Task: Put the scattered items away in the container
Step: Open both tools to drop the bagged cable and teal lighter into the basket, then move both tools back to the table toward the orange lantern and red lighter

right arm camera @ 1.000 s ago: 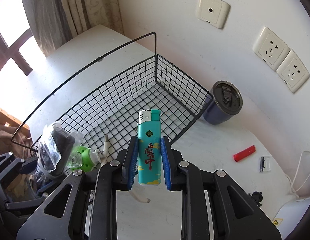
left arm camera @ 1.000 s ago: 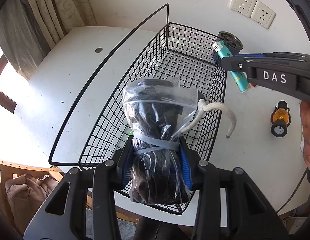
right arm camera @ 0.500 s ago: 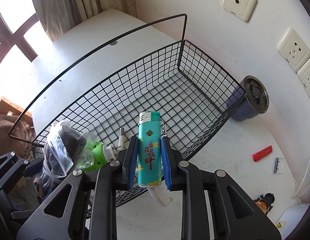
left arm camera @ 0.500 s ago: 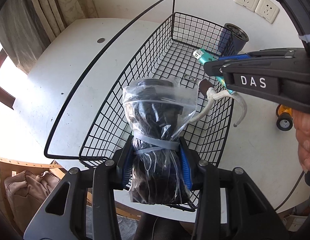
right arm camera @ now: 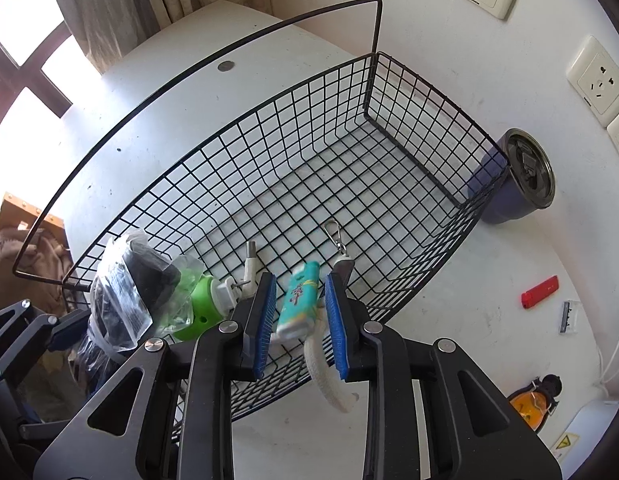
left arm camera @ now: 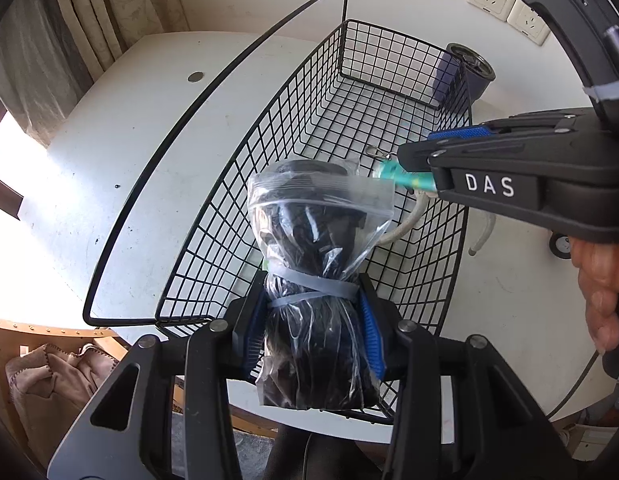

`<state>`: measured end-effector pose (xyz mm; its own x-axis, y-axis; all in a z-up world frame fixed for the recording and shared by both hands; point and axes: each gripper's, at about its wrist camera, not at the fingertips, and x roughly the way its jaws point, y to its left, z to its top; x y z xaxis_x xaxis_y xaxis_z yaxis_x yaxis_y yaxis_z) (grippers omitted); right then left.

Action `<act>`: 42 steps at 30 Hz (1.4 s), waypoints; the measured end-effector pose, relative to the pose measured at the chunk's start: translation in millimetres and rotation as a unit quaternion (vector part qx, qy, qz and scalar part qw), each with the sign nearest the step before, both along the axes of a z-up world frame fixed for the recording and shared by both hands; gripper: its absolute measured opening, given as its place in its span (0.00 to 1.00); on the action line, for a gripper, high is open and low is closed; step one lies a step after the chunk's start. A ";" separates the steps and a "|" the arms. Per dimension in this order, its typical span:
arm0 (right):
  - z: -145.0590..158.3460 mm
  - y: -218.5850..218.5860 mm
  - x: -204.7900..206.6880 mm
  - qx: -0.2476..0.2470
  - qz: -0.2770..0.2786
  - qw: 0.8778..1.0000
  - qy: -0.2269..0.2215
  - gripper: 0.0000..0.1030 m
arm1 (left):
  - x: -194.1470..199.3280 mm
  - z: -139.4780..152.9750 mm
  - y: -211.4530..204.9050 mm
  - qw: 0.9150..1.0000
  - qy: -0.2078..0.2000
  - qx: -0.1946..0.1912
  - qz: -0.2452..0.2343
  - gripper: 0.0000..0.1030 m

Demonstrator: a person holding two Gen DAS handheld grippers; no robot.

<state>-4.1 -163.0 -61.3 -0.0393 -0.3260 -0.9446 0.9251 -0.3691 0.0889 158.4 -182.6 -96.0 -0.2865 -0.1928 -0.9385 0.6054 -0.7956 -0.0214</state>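
Wire basket (right arm camera: 409,128): right gripper (right arm camera: 299,312) opening, teal lighter (right arm camera: 299,300) loose between pads; left gripper (left arm camera: 311,332) pinching bagged black bundle (left arm camera: 313,248).

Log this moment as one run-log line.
left gripper: shut on clear plastic bag of black items | right gripper: opening, teal lighter dropping free | black wire basket: beneath both

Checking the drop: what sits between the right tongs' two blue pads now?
In the right wrist view, the teal lighter hangs tilted between the opening right tongs, touching neither pad, above the wire basket and a white cord.
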 end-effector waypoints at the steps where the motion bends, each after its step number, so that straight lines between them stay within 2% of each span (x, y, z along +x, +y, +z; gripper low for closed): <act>1: 1.0 0.3 0.3 -0.001 -0.001 1.000 0.000 0.31 | -0.4 0.4 -0.9 1.000 0.000 0.001 0.001 0.37; 2: 2.3 0.5 0.6 -0.001 -0.003 1.000 0.003 0.39 | -1.0 0.7 -1.6 1.000 -0.001 0.003 0.002 0.37; 6: 11.0 2.9 0.2 -0.013 -0.007 1.000 0.010 0.41 | -2.0 7.6 0.4 1.000 0.010 -0.005 -0.007 0.41; 8: 15.7 4.6 -2.2 -0.020 -0.011 1.000 0.011 0.42 | -3.0 11.7 2.6 1.000 0.016 -0.009 -0.013 0.53; 20: 35.0 27.3 -22.9 -0.044 -0.048 0.998 0.023 0.42 | -12.1 26.1 15.8 0.999 0.024 -0.027 -0.029 0.54; 30: 42.6 68.1 -49.5 -0.058 -0.098 0.993 0.023 0.42 | -34.2 41.6 32.5 0.997 0.034 -0.037 -0.062 0.54; 42: 49.7 131.5 -93.4 -0.067 -0.180 0.981 0.026 0.42 | -77.5 58.4 58.0 0.991 0.049 -0.042 -0.116 0.54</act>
<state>-97.5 -31.6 -11.6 -0.2211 -0.4033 -0.8880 0.7418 -0.6606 0.1153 80.9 -124.6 -37.6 -0.4206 -0.1881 -0.8875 0.4046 -0.9145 0.0021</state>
